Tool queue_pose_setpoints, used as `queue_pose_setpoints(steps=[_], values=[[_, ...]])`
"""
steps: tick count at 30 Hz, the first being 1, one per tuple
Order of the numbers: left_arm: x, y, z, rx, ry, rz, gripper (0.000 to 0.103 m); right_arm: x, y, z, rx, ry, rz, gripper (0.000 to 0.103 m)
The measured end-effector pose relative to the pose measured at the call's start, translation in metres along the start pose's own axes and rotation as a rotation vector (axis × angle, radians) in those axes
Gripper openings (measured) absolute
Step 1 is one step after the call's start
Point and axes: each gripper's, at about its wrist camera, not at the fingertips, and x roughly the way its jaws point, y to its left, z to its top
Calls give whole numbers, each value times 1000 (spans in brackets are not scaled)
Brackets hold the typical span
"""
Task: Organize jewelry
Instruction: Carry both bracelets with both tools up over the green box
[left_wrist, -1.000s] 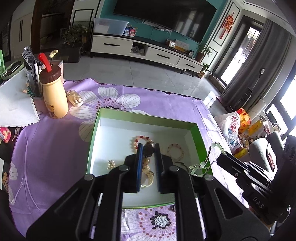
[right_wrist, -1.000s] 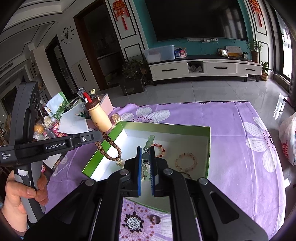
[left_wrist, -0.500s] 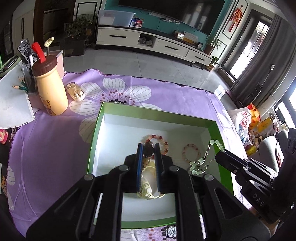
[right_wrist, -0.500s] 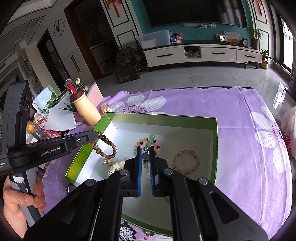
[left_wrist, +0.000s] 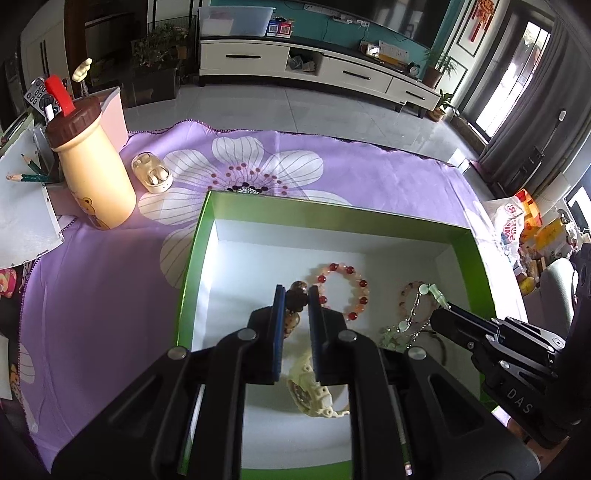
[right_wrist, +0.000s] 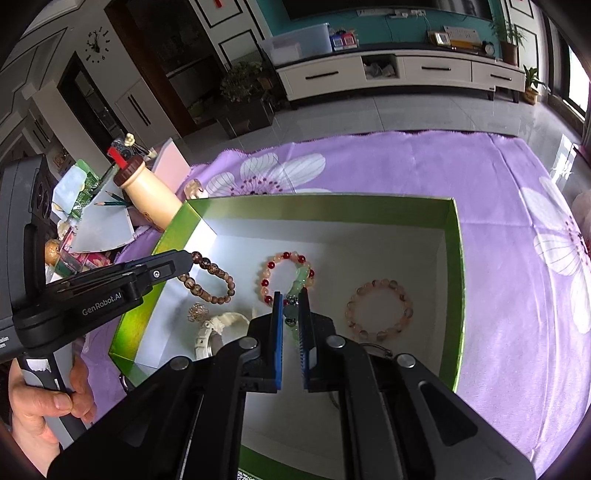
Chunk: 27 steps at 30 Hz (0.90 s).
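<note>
- brown bead bracelet (right_wrist: 212, 278) hangs over the green box (right_wrist: 458, 280), pinched at one end
- pale green bead strand (right_wrist: 301, 280) dangles above the red-and-peach bracelet (right_wrist: 271, 275)
- peach bracelet (right_wrist: 378, 309) and cream watch (right_wrist: 216, 328) lie flat inside

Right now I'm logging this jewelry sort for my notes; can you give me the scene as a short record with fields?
Left gripper: shut on brown bead bracelet, over the box
Right gripper: shut on pale green bead strand
Box: green, white inside, on purple flowered cloth
Lying in box: red-and-peach bracelet, pinkish bracelet, cream watch, small gold piece
Beside box: cream bottle, earbud case
</note>
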Motion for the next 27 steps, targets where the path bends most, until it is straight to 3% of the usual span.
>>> queue_pose_setpoints(steps=[27], values=[[19, 5, 10, -6, 20, 45, 12, 28, -10, 22, 40, 4, -114, 7]])
